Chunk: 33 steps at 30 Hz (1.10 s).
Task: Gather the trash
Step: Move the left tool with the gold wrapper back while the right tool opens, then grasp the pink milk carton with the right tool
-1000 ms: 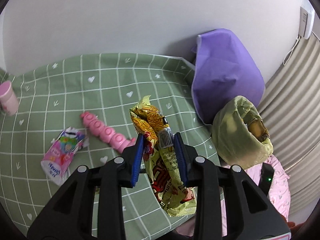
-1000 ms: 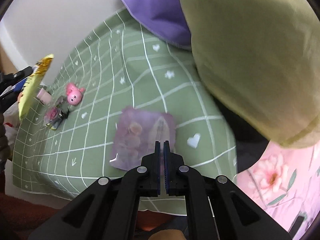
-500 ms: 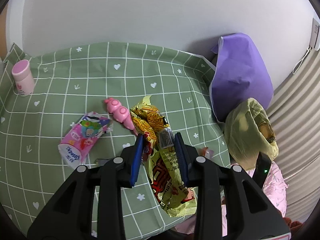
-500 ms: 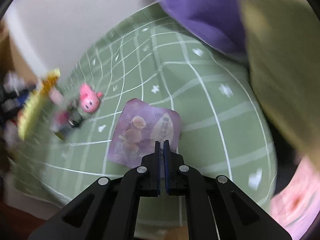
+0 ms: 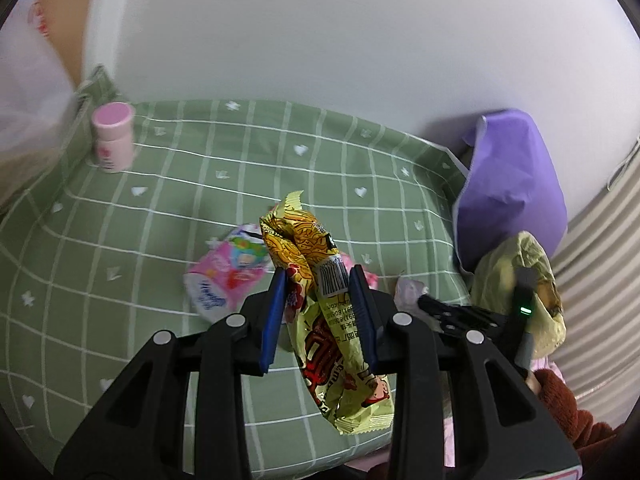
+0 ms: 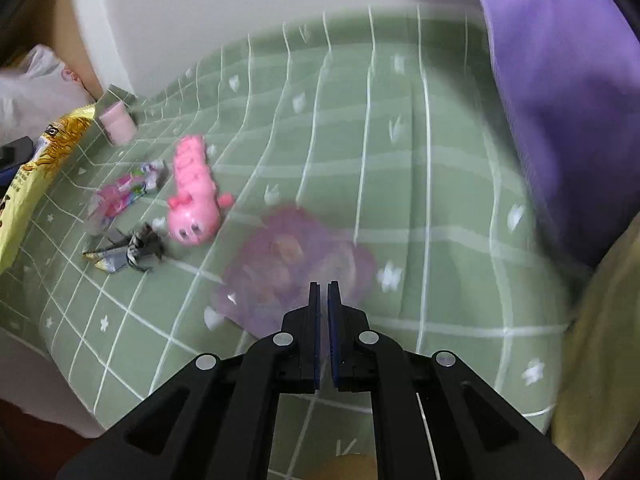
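— While the left gripper (image 5: 318, 300) hangs over the green checked cloth (image 5: 120, 320), what has it got?

— A yellow snack wrapper (image 5: 316, 276), clamped between its blue pads (image 5: 275, 312). The crumpled top sticks up past the fingertips and the printed bottom dangles below them.

— Anything else lying about near it?

— Just beyond its tips, half hidden by the wrapper, there's a pink tissue pack (image 5: 224, 276) on the cloth. Far off to its left, by the cloth's back edge, stands a pink bottle (image 5: 112, 138). To its right sit a purple bag (image 5: 508, 196) and, nearer, a yellow-green bag (image 5: 516, 280).

— And the right gripper (image 6: 324, 286)?

— Jaws drawn together with only a sliver between them, nothing in them. Directly ahead of its tips a translucent purple wrapper (image 6: 288, 264) lies flat on the cloth, blurred. Whether the tips touch it, I can't tell.

— What's off to its left?

— A pink caterpillar toy (image 6: 194, 196), and just by that a crumpled silvery wrapper (image 6: 128, 254), both on the cloth.
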Tool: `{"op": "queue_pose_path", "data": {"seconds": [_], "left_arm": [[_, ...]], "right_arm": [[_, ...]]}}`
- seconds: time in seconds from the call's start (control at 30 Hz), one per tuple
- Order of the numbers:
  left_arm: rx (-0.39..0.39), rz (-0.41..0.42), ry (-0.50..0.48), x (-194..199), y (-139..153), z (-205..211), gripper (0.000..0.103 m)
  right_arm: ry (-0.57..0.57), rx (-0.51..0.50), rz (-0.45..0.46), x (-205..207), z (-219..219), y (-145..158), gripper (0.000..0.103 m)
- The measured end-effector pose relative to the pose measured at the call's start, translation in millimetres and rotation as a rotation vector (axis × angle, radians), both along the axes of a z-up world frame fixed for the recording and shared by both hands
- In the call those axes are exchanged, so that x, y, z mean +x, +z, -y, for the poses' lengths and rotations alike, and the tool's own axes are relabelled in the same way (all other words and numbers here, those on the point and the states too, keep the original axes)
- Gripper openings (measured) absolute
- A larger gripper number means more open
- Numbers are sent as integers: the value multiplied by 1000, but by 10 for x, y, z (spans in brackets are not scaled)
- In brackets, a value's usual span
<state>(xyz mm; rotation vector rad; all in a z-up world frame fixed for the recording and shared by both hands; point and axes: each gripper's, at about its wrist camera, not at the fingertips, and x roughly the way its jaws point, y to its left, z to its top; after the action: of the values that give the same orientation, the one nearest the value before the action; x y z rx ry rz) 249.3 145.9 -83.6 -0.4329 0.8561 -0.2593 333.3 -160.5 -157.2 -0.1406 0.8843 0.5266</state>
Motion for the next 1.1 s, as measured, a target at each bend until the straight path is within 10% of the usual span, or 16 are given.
{"op": "queue_pose_path", "data": {"seconds": [0.17, 0.43, 0.53, 0.6, 1.1], "left_arm": [[-22, -22, 76, -99, -54, -215, 30], [-14, -11, 151, -342, -35, -506, 31], [-20, -21, 174, -413, -86, -587, 31], [-27, -28, 193, -458, -127, -638, 31], [-1, -59, 254, -784, -212, -747, 31]], "right_arm": [[216, 64, 10, -96, -555, 149, 7], [218, -13, -39, 360, -939, -112, 9], [294, -53, -46, 324, -1089, -171, 30], [312, -17, -12, 256, -1148, -118, 66], [517, 14, -8, 416, -1943, 7, 66]]}}
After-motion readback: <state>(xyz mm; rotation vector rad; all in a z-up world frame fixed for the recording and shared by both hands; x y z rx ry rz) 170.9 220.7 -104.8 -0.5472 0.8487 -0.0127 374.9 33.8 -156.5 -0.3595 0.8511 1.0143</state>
